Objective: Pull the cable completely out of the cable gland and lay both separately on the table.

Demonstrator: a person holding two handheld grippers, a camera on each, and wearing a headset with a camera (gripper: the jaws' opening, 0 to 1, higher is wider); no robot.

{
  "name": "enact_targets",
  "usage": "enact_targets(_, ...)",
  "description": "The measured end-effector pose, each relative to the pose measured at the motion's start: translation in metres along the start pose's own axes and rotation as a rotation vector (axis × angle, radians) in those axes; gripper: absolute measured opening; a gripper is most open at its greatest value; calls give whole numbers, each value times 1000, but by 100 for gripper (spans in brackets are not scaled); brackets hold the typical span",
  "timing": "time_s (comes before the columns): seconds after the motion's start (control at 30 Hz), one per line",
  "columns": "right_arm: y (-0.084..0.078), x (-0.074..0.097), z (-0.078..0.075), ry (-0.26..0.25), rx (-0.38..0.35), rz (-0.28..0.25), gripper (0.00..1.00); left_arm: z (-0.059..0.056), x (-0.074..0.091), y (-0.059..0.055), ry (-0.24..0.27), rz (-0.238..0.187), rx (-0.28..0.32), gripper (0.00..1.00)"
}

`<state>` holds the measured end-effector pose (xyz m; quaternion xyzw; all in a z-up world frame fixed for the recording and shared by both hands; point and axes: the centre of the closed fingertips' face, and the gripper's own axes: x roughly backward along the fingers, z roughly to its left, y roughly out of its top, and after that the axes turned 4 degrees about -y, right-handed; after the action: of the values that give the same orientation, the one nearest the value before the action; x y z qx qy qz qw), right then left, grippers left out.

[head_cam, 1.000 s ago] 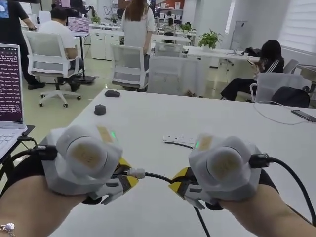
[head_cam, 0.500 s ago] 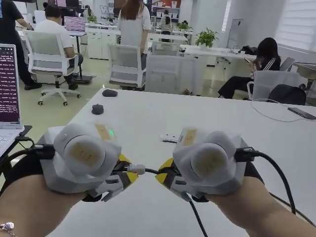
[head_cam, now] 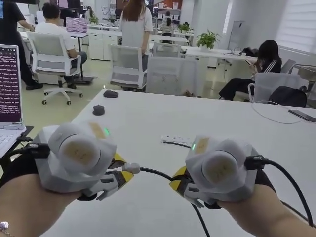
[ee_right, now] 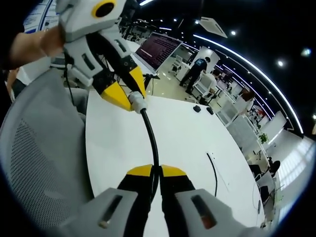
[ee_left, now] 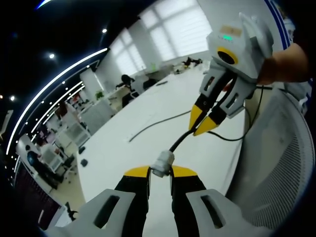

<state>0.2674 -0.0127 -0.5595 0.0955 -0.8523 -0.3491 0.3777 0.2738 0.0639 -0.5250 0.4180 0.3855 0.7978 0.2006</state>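
Black cable (ee_right: 151, 138) in right claw (ee_right: 155, 172), white gland (ee_left: 162, 161) in left claw (ee_left: 160, 172).

One left gripper (head_cam: 126, 173) and one right gripper (head_cam: 175, 183), one black cable (head_cam: 155, 173), one white cable gland (head_cam: 131, 168), two dark mice (head_cam: 98, 109) (head_cam: 111, 94) on one worktop (head_cam: 207, 118), one laptop (head_cam: 10, 84), one potted plant (head_cam: 208, 38)

Smooth white table (head_cam: 148, 123), black (rubbery) cable (head_cam: 155, 173)

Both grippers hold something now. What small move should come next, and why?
Probably draw the right gripper away from the left gripper. The left one is shut on the white cable gland, the right on the black cable, and the cable runs into the gland, so they are not yet apart.
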Motion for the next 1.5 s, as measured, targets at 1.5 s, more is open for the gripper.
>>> enact_targets(1.5, -155, -10, -150, -124, -498, 132, 25, -75, -75, -64, -463, 195, -32, 16)
